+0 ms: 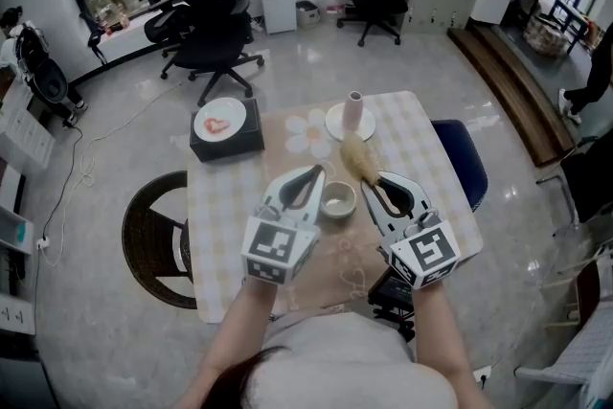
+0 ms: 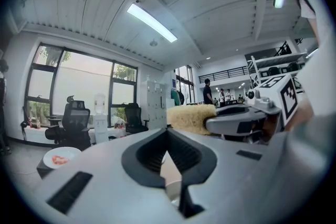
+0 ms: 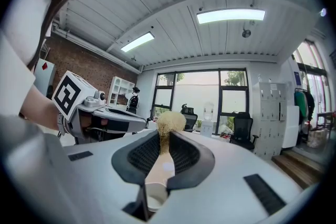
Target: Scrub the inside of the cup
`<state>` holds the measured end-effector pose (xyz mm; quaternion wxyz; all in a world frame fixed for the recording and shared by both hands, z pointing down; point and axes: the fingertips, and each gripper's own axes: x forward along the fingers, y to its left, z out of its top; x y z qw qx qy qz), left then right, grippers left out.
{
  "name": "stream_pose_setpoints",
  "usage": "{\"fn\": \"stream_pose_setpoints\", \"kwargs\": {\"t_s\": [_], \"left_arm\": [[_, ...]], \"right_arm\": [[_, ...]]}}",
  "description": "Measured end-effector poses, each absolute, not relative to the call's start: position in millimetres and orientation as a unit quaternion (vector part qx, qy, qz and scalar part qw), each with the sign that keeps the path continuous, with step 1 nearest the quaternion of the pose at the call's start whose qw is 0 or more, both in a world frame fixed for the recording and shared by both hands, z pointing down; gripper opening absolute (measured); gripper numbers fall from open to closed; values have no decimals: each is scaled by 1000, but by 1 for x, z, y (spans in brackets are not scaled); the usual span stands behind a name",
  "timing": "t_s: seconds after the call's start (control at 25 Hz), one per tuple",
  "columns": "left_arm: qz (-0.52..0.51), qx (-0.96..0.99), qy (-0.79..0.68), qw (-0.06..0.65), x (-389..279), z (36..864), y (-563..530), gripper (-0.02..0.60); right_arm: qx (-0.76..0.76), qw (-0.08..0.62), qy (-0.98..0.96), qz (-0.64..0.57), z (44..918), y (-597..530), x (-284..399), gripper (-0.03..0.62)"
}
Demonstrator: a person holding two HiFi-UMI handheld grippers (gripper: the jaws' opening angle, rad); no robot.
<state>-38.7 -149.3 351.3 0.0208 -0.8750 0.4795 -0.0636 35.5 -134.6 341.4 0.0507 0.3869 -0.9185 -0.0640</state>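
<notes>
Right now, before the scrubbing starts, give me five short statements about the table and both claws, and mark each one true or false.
1. The right claw is shut on the handle of the straw-bristled wooden brush. True.
2. The brush head is down inside the small white cup. False: it sits outside the cup, on its far side.
3. The white plate with red marks rests on the black box. True.
4. The tall pale pink cup lies on its side. False: it stands upright on the round white dish.
5. The left claw is wide open. False: its jaws are shut.
</notes>
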Motion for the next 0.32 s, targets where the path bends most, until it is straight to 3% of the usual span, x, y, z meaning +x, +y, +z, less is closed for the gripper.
{"fn": "stream_pose_setpoints", "kwargs": {"t_s": [0.32], "left_arm": [[-66, -877, 476, 27, -35, 347, -146, 14]], "right_arm": [[390, 43, -918, -60, 338, -131, 41, 54]]}}
